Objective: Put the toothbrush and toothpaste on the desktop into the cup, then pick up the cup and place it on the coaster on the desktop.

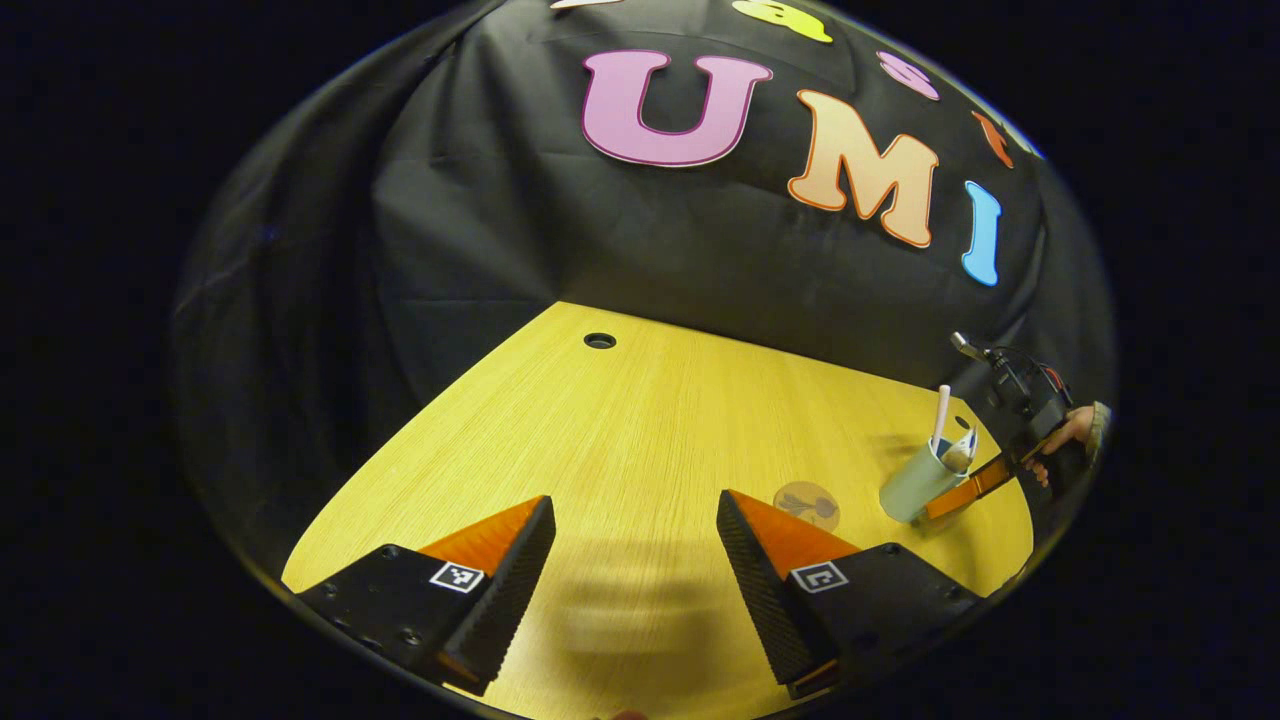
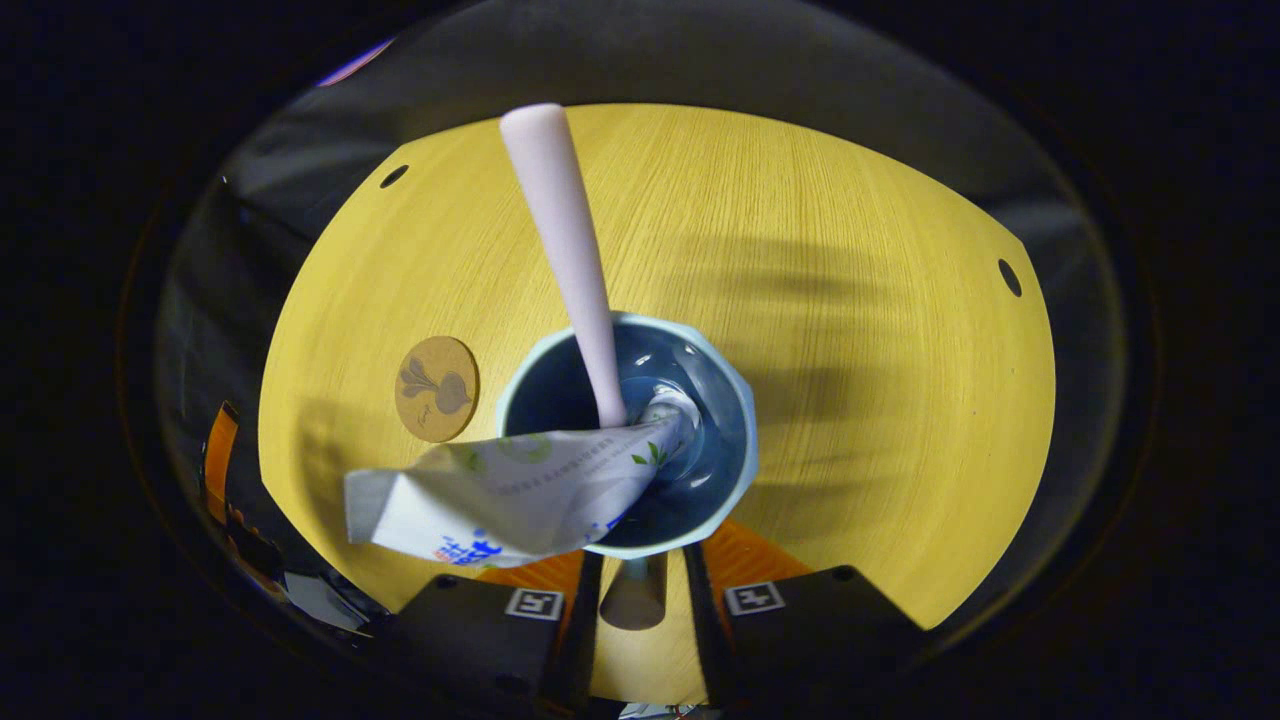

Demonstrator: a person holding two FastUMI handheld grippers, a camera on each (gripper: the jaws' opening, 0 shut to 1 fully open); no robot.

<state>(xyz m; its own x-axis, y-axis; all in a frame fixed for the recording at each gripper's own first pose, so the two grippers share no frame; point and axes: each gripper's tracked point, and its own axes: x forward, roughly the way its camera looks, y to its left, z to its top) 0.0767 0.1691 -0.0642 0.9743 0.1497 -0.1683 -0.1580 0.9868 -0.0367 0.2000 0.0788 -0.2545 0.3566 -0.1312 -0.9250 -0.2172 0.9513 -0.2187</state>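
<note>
A: Your cup (image 2: 640, 440) sits right in front of the right tongs (image 2: 632, 585), with the toothbrush (image 2: 570, 250) standing up toward twelve o'clock and the toothpaste (image 2: 500, 495) drooping over the rim toward eight o'clock. How do you think it will handle?

B: The cup looks like a stiff, smooth-walled thing, probably light, but top-heavy with that long handle leaning out. The tube is soft and crumpled; it could slip off the rim if you tilt.

A: And your hold?

B: In the right gripper view the fingers lie close together at the cup's near wall, around what looks like its handle; whether both truly press, I cannot tell. Keep the cup upright.

A: Where does it go?

B: The coaster (image 2: 437, 388) lies flat on the table (image 2: 850, 300), just beside the cup at nine o'clock. Your left tongs (image 1: 635, 560) are spread wide over bare table, holding nothing.
</note>
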